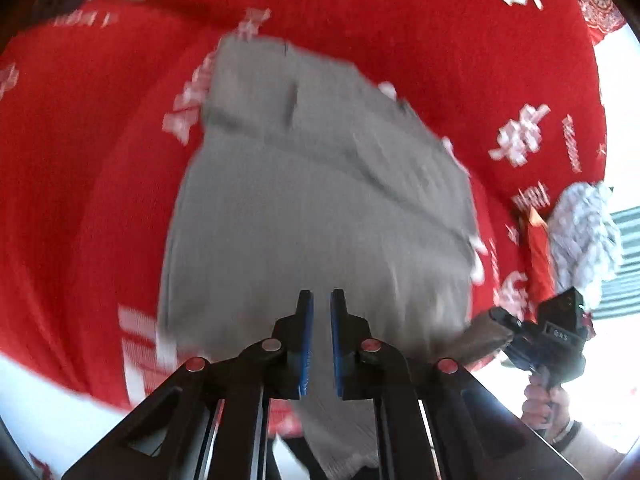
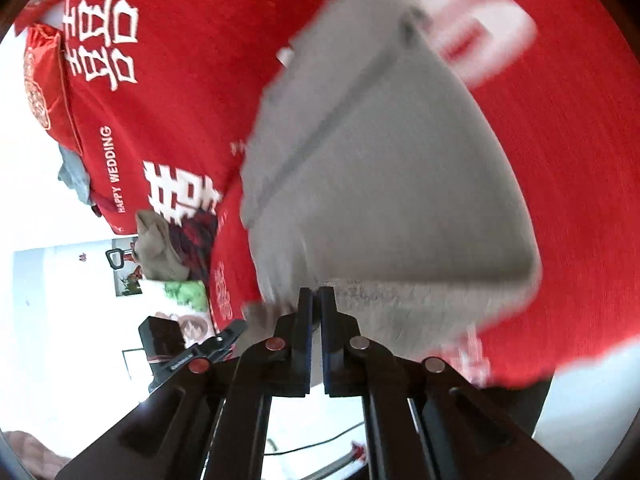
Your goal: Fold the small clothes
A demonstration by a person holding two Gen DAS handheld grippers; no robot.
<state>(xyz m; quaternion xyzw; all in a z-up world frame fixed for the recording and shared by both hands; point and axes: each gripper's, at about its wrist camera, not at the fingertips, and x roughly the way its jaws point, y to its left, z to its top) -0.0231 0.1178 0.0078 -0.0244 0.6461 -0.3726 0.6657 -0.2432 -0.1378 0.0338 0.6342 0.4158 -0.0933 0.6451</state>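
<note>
The grey garment point(image 1: 312, 200) is lying spread on a red blanket point(image 1: 420, 40) printed with white characters, its near edge lifted off the surface. A white-and-grey knitted item point(image 1: 584, 232) is resting at the blanket's right edge in the left wrist view; a beige cloth point(image 2: 158, 248) and a blue-grey cloth point(image 2: 74, 176) are lying at the left edge in the right wrist view. The left gripper point(image 1: 321, 300) is pinching the garment's near edge, jaws nearly together. The right gripper point(image 2: 316, 300) is pinching the neighbouring part of that edge, jaws narrow. Both views are motion-blurred.
</note>
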